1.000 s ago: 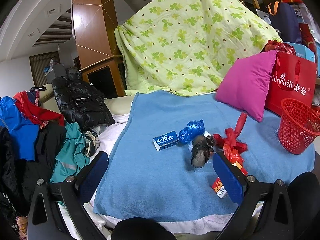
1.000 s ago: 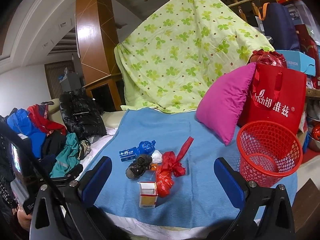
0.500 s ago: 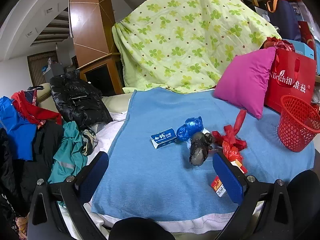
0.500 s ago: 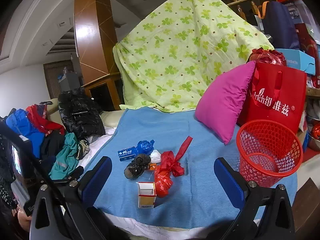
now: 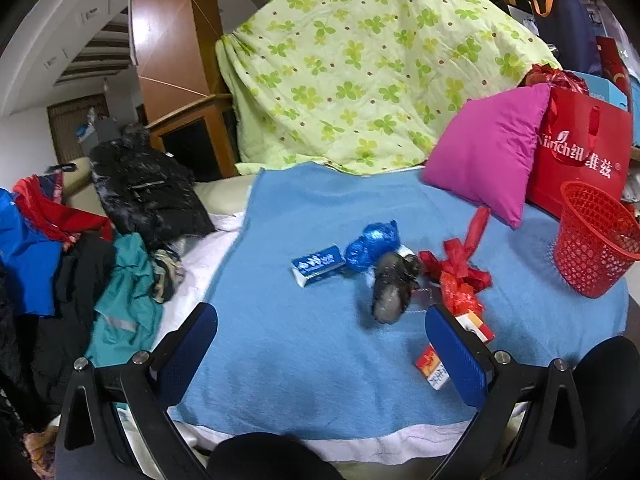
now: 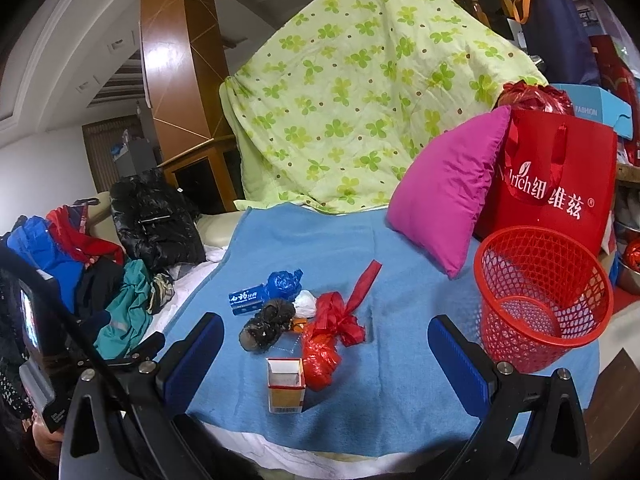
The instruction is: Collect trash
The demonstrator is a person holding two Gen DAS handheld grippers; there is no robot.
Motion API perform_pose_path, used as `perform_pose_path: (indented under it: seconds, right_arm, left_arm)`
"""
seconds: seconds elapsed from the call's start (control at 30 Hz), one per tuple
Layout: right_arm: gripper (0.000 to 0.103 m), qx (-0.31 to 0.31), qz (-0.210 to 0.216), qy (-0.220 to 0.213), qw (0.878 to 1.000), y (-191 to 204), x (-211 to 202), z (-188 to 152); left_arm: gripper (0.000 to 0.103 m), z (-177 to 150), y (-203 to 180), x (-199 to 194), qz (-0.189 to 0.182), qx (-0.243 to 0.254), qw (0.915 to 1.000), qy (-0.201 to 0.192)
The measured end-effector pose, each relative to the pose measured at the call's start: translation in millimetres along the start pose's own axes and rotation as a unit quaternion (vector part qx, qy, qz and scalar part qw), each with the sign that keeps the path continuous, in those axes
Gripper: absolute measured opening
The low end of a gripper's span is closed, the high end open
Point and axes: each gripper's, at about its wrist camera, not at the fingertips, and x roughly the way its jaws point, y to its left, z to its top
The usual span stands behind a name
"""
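We hold both tools above the near edge of the blue blanket [image 6: 400, 360]. The left gripper [image 5: 320, 356] has its blue pads spread wide apart and grips nothing; the right gripper [image 6: 326, 364] is likewise wide apart and empty. The trash lies in one cluster near the middle of the blanket. In the right wrist view, the open cigarette box [image 6: 285, 385] stands nearest us, at 6 o'clock of the cluster. The red plastic bag [image 6: 324, 350] touches it at 1 o'clock. The grey crumpled bag [image 6: 266, 326] lies at 10 o'clock of the red one, beside a white wad [image 6: 306, 303]. The blue toothpaste box [image 6: 246, 301] and the blue crumpled bag [image 6: 283, 283] occupy the far side, at 11 o'clock. The red mesh basket [image 6: 544, 300] stands upright at 3 o'clock, well apart from the cluster, just in front of the red gift bag [image 6: 560, 184] and the magenta pillow [image 6: 444, 196].
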Motion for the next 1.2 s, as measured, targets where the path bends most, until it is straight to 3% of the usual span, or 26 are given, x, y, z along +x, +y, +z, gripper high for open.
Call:
perform_pose_path:
  seconds: [0.17,0.33,0.5,0.63,0.7,0.8,0.83,0.87,1.0,1.2]
  right_arm:
    - [0.103,0.007,-0.012,0.002,1.000,-11.2,11.5,-5.6]
    - [0.103,0.023,-0.021,0.001,1.000,-30.0,22.7,-11.2]
    - [0.103,0.047,-0.037,0.030,0.998,-52.6,25.4,-19.6]
    - [0.103,0.054,-0.048,0.052,0.996,-63.1,31.8,-25.4]
    - [0.103,0.058,-0.044,0.065,0.995,-66.3,40.2,-25.9]
    - [0.103,0.056,-0.032,0.088,0.994,-65.1,60.5,-26.8]
    - [0.103,0.056,-0.026,0.098,0.993,-63.5,68.4,-27.9]
    - [0.103,0.058,-0.017,0.105,0.993,-62.9,77.0,-28.0]
    - [0.103,0.053,0.018,0.148,0.987,-55.9,124.9,-31.5]
    - [0.099,0.061,0.063,0.202,0.975,-39.9,190.3,-45.5]
  left_arm:
    - [0.103,-13.8,-7.2,28.8,-0.105,-0.023,0.9931,0.047]
    - [0.103,-26.4,-32.2,58.5,-0.168,-0.022,0.9828,0.073]
    - [0.103,-28.4,-62.6,87.4,-0.199,0.003,0.9771,0.075]
    - [0.103,-29.1,-86.8,113.8,-0.209,0.051,0.9728,0.087]
    - [0.100,-31.1,-93.4,125.3,-0.219,0.065,0.9686,0.097]
    - [0.083,-35.1,-91.5,137.0,-0.264,0.047,0.9563,0.117]
    - [0.069,-36.7,-89.0,137.1,-0.284,0.034,0.9509,0.118]
    - [0.067,-38.2,-86.4,134.7,-0.295,0.030,0.9480,0.115]
    - [0.062,-43.8,-85.2,124.5,-0.302,0.048,0.9469,0.099]
    - [0.053,-46.9,-66.6,116.4,-0.304,0.027,0.9486,0.083]
